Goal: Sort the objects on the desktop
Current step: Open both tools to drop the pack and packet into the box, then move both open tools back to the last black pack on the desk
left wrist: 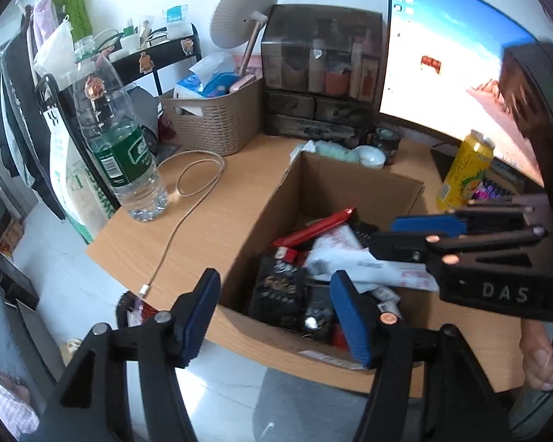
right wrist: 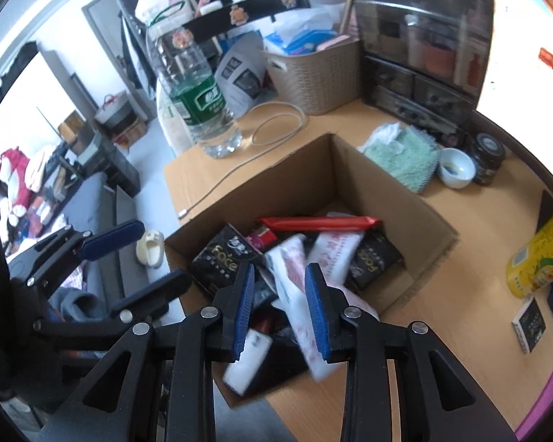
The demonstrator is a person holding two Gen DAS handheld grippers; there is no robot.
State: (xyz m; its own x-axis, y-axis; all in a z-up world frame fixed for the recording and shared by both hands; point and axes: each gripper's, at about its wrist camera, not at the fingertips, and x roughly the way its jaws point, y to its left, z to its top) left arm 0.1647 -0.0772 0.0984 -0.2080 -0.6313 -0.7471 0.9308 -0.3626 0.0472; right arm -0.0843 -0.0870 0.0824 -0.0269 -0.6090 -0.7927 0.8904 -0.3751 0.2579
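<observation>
An open cardboard box on the wooden desk holds black packets, a long red bar and white-and-red packets. My left gripper hovers over the box's near left corner, open wide, with nothing between its blue pads. My right gripper hangs over the box's near side. A blurred white-and-red packet lies between its jaws; a gap shows at the left pad, so it is not pinched.
A water bottle and a looped cable lie left of the box. Behind stand a woven basket, a drawer organiser and a monitor. A green cloth, white cup, tape roll, yellow can and small black carton sit right.
</observation>
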